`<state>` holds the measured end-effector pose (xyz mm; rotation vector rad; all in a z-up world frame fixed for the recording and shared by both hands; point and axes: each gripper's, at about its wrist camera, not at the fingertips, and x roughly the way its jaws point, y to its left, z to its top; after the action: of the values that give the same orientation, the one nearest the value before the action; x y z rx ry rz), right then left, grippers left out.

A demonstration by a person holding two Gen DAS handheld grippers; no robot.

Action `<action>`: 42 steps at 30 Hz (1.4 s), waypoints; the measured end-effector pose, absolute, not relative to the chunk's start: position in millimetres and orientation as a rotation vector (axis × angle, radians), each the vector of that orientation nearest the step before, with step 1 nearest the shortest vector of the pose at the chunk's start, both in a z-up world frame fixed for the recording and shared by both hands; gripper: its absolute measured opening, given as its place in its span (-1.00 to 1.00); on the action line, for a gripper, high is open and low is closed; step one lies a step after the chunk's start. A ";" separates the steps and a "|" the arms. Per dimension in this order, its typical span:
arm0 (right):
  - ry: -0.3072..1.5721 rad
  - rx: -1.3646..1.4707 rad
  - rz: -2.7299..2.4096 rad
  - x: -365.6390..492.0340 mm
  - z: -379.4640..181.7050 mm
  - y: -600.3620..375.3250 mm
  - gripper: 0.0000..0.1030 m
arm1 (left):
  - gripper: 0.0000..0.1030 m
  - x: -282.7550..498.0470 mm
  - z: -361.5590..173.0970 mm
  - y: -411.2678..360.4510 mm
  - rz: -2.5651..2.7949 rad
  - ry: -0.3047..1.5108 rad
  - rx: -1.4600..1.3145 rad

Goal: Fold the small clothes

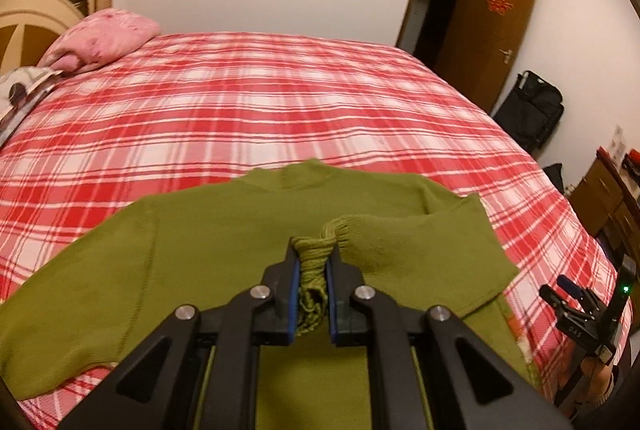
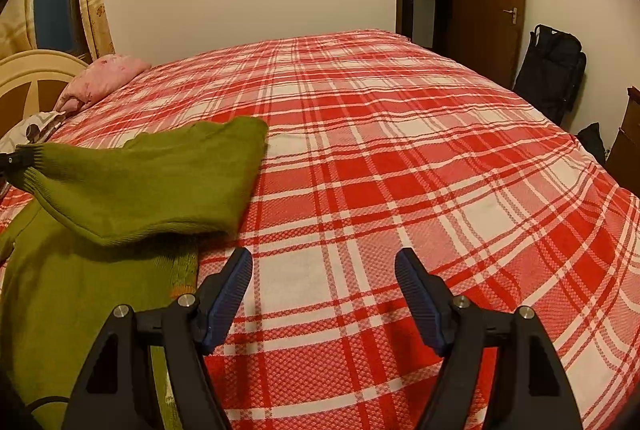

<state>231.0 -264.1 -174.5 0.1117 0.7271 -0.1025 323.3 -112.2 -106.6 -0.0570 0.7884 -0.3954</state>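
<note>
Bedroom scene, two wrist views. A small olive-green knitted sweater (image 1: 224, 254) lies on a bed covered by a red-and-white plaid sheet (image 1: 248, 102), at the near edge of the bed as the left wrist view shows it, with its neckline toward the far side of the bed and one sleeve spread flat to the left. The left claw (image 1: 313, 270) is clamped narrow on the ribbed cuff (image 1: 314, 258) of the other sleeve; the knit is bunched between its blue pads, and the sleeve is drawn across the body of the sweater. In the right wrist view the same sleeve (image 2: 160, 182) hangs lifted above the sweater's body, stretched from the cuff at the picture's left edge, casting a shadow on the fabric beneath.

The right claw (image 2: 324, 294) stands wide, with nothing between its blue pads (image 2: 228, 294); it hovers over bare plaid sheet just right of the sweater's hem. Part of a person's forearm shows below it in the left wrist view.

A pink pillow (image 1: 104, 38) rests at the head of the bed, well apart from the sweater. Beyond the bed stand a brown door (image 1: 488, 22) and a black bag (image 1: 532, 106).
</note>
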 end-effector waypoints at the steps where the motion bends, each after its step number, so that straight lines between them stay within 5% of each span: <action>1: 0.728 0.111 -0.101 231.0 -175.0 -263.6 0.44 | -0.78 324.6 -107.5 -106.8 -0.381 0.787 -0.060; 20: 0.755 0.057 -0.005 237.4 -175.1 -236.7 0.44 | -0.78 353.4 -161.2 -47.0 -0.237 0.871 -0.097; 29: 0.845 -0.166 0.059 307.5 -179.3 -151.4 0.44 | -0.78 357.3 -171.6 -47.7 -0.235 0.885 -0.112; 35: 0.931 0.055 -0.088 330.6 -197.3 -204.0 0.57 | -0.53 350.7 -181.3 -40.5 -0.232 0.915 -0.072; 42: 0.931 -0.003 -0.082 314.3 -195.8 -205.8 0.58 | -0.19 327.6 -176.2 -26.2 -0.173 0.911 0.054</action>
<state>314.3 -205.8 -195.8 -0.0034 0.9306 -0.0818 327.6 -26.2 -176.2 0.0539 0.9114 -0.1733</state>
